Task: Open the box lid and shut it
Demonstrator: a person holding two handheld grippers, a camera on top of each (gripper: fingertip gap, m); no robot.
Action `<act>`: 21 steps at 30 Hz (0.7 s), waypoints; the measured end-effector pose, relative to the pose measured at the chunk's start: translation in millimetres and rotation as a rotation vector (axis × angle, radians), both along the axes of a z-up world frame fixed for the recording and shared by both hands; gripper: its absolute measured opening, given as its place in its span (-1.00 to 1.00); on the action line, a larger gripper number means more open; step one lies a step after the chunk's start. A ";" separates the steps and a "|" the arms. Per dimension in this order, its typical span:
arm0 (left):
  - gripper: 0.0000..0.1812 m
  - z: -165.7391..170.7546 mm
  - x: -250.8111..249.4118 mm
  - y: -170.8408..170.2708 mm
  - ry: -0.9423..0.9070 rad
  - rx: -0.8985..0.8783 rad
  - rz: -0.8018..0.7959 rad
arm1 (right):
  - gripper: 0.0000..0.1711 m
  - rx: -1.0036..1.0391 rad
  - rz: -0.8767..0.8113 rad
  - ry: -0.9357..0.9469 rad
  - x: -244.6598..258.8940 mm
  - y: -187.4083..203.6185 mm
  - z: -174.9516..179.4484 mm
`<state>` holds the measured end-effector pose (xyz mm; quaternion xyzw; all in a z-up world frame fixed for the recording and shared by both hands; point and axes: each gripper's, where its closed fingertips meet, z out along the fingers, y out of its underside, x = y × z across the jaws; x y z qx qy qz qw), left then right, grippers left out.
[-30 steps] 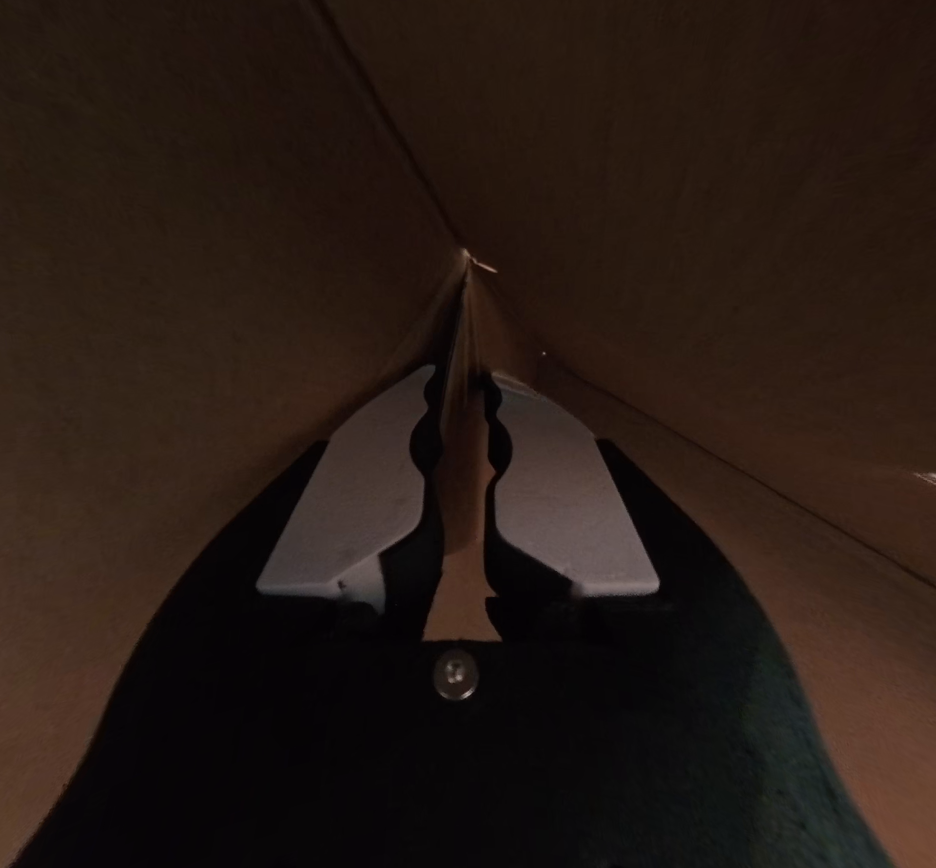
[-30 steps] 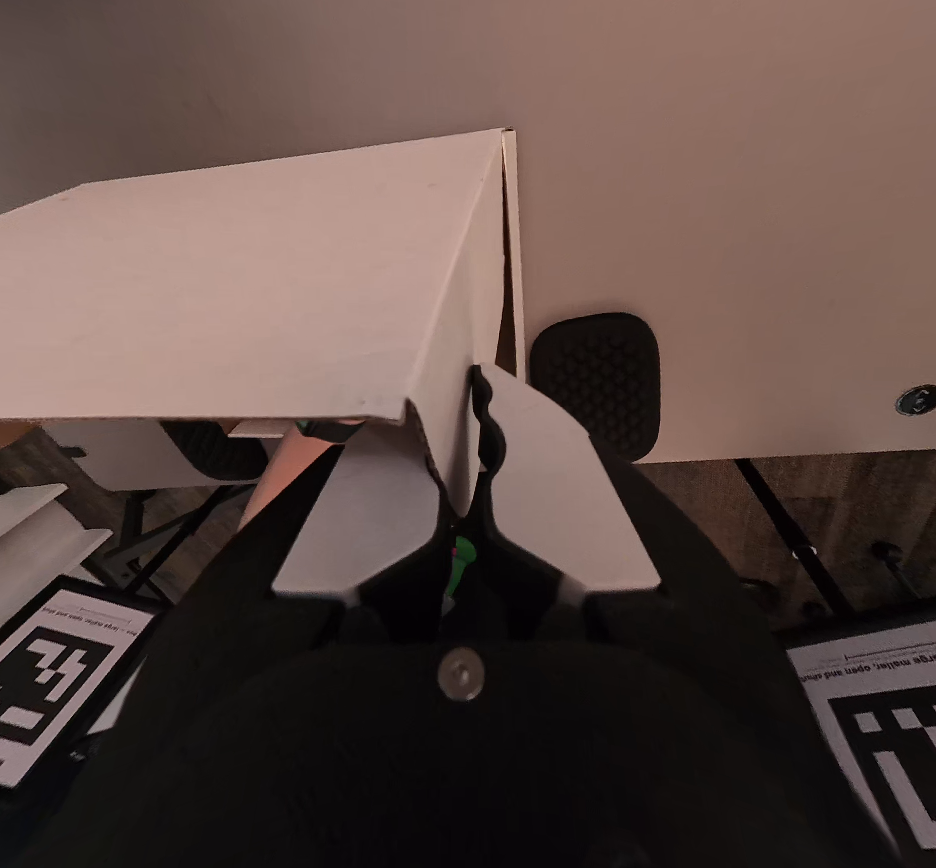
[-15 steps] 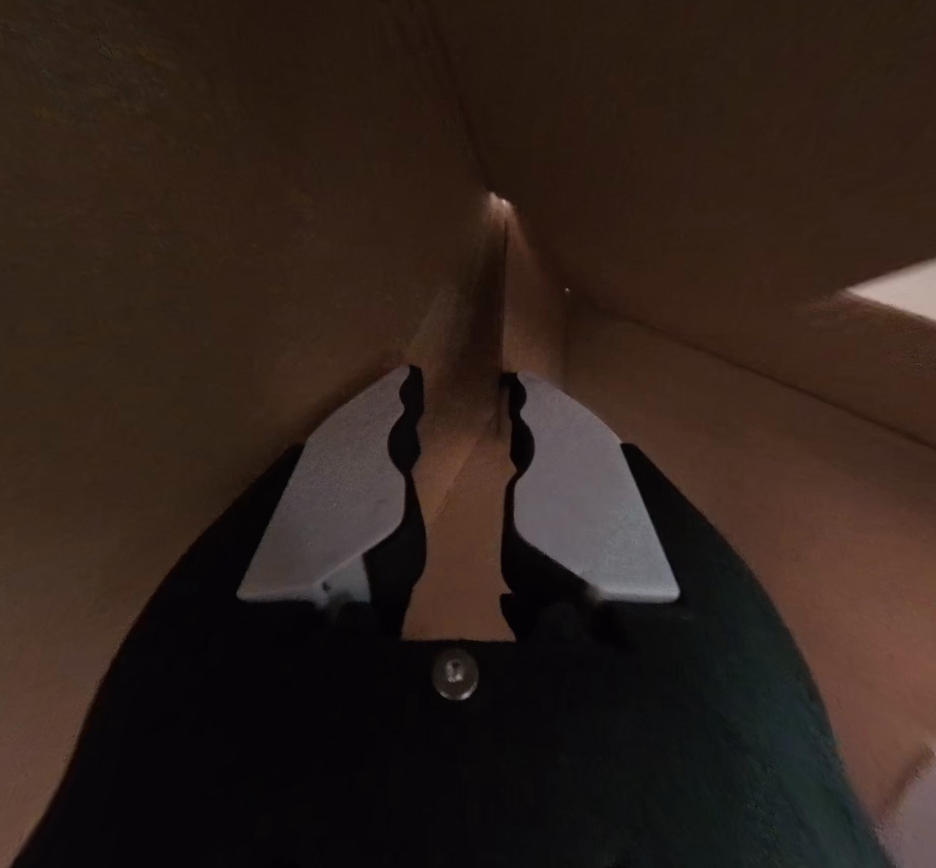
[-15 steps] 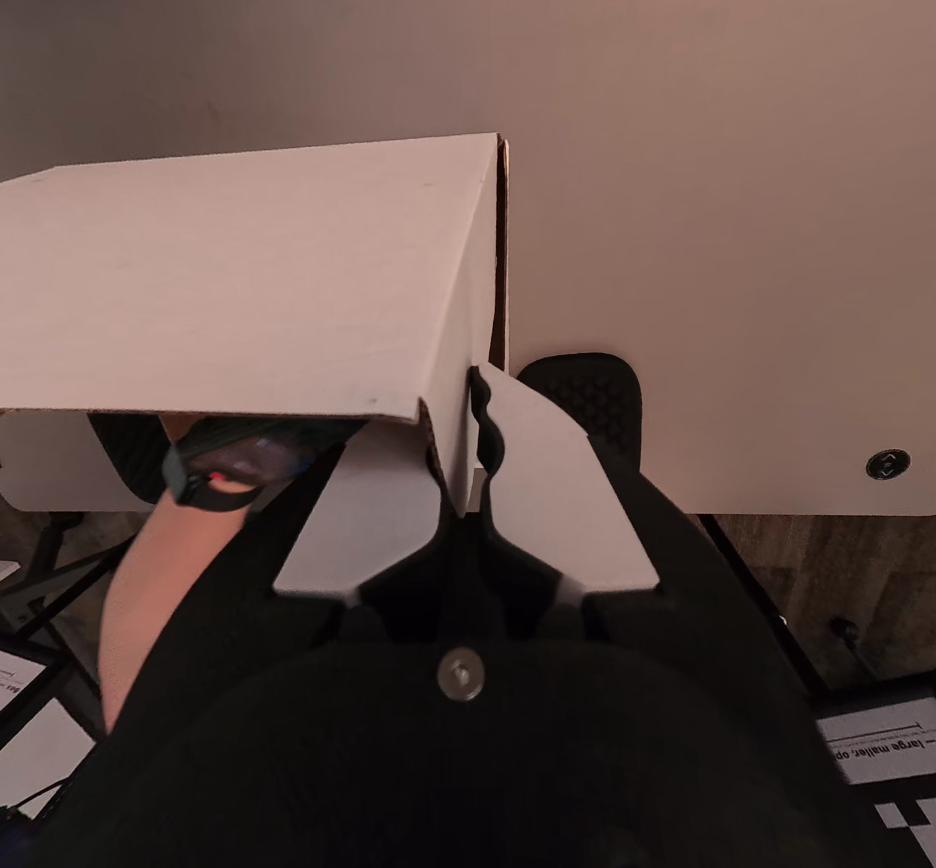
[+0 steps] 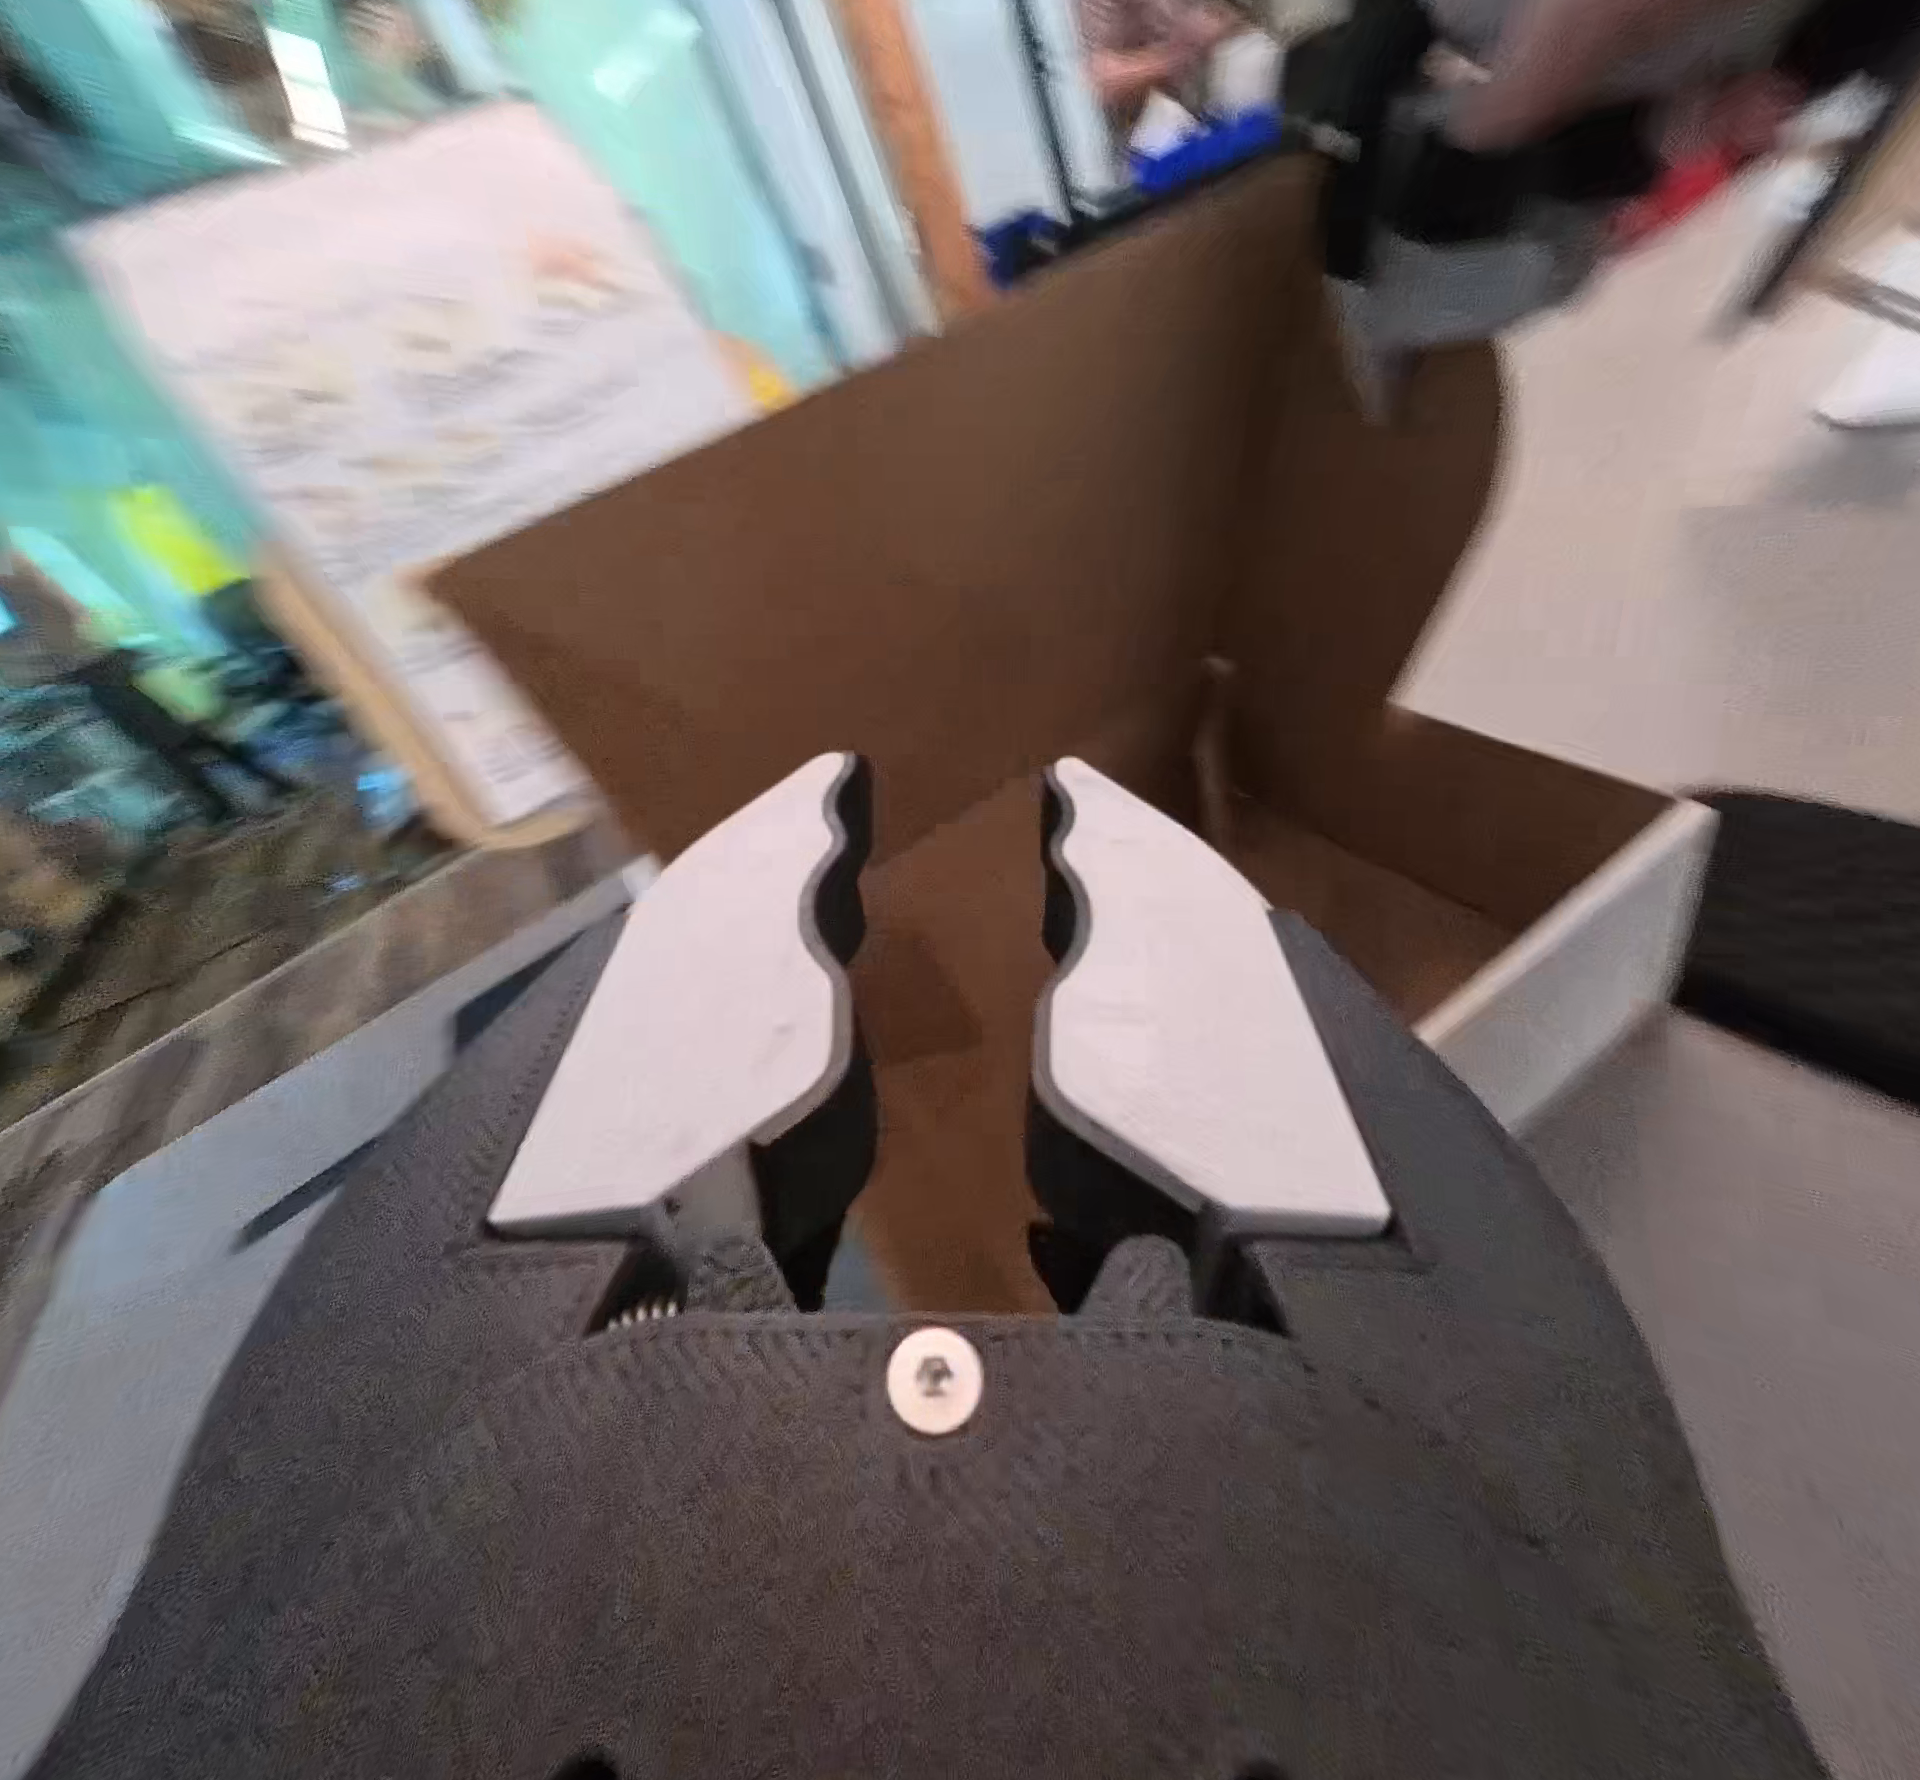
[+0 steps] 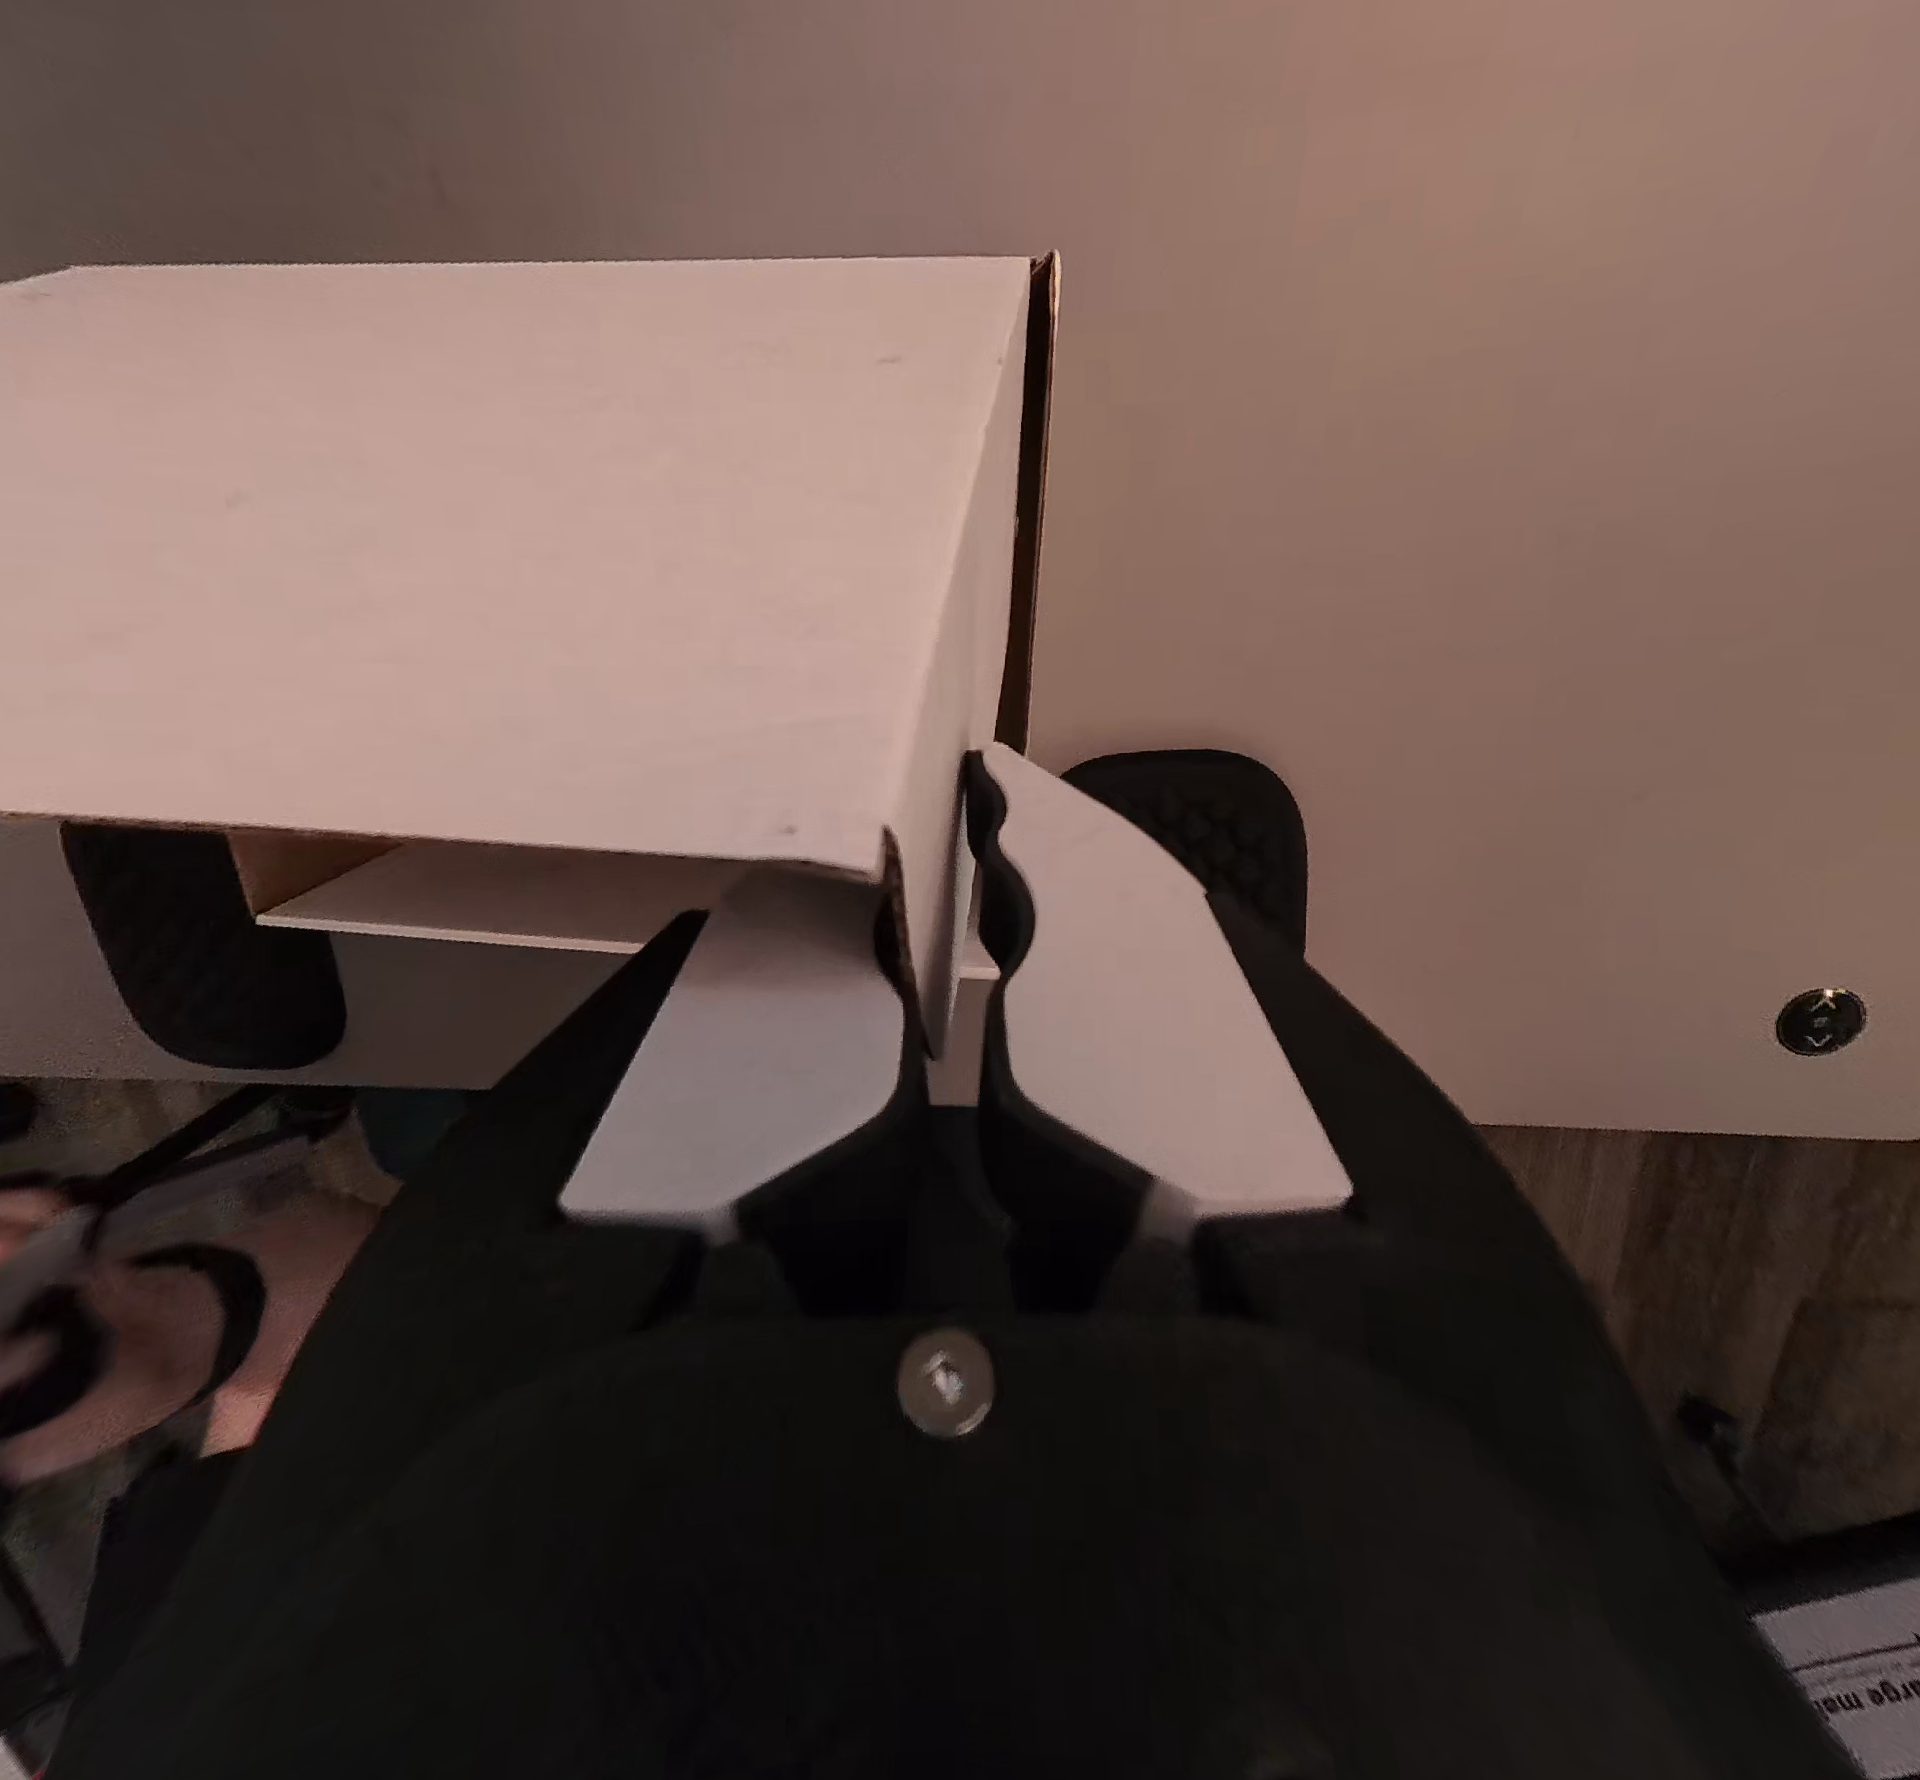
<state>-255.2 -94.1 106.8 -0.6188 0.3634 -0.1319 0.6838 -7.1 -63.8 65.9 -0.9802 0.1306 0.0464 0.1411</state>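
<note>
Cardboard lid [image 6: 499, 525] side flap clamped in right claw [image 6: 951, 899] | left claw [image 5: 951, 857] apart (empty) over box [image 5: 1558, 961]

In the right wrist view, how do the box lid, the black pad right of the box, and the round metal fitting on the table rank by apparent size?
1. Box lid, by far the largest.
2. Black pad, partly hidden behind the right hand-held gripper.
3. Round metal fitting, smallest.
</note>
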 end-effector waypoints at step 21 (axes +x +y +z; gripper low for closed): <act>-0.86 -85.7 -36.0 99.2 0.120 -0.329 0.224 | -0.92 0.065 0.074 -0.033 -2.5 -16.9 -23.7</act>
